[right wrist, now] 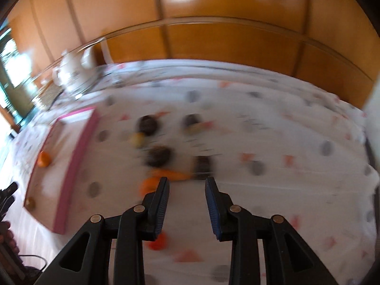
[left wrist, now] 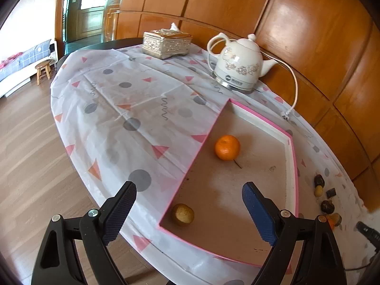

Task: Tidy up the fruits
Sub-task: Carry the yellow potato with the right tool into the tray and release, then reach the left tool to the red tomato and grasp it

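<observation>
A shallow pink-rimmed tray lies on the table. In it sit an orange tangerine and a small brown fruit. My left gripper is open and empty, above the tray's near end. Several dark and yellow fruits lie on the cloth right of the tray. The right wrist view is motion-blurred. My right gripper is open and empty above the cloth. Just ahead of it lie a carrot-like orange piece, dark fruits and a dark block. The tray is at its left.
A white ceramic kettle with cord and a gold tissue box stand at the table's far side. A wood-panel wall runs behind. The table edge curves off to the left above a wooden floor.
</observation>
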Tool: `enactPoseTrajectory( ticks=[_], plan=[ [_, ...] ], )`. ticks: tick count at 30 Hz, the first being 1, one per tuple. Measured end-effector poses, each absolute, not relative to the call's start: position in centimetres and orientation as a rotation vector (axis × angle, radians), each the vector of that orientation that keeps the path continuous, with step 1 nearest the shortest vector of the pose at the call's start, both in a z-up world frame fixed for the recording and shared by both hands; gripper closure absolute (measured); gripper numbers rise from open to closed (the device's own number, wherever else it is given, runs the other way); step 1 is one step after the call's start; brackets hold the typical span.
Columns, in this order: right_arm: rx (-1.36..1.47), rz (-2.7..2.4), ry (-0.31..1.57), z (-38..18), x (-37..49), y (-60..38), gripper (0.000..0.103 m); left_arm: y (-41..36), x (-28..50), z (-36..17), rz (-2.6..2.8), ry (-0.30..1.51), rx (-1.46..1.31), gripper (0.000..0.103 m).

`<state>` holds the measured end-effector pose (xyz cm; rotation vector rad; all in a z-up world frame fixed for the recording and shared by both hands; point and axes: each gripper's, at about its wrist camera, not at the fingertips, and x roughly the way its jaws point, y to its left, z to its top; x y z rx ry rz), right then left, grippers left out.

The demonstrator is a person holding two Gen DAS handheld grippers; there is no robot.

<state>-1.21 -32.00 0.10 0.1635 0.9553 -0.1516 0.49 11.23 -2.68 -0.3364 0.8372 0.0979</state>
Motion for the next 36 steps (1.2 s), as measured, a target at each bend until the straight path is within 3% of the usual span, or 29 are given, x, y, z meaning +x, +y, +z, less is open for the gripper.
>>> enactPoseTrajectory(
  ticks=[14,24,36],
  plan=[
    [0.212,-0.502,0.967,0.8,-5.4,-46.3,0.072,6.7,1.3,-1.0,-0.024,0.842,-0.238,0.012],
    [0.59,-0.688,0.875,-1.1,-9.8,-55.3,0.072,-0.8,2.5,-0.4,-0.235,0.881,-0.132,0.014],
    [0.579,-0.62,0.885,-1.1,-9.0,-54.4,0.071,-14.9,0.1,-2.8,-0.737,1.021,0.076,0.036]
  ],
)
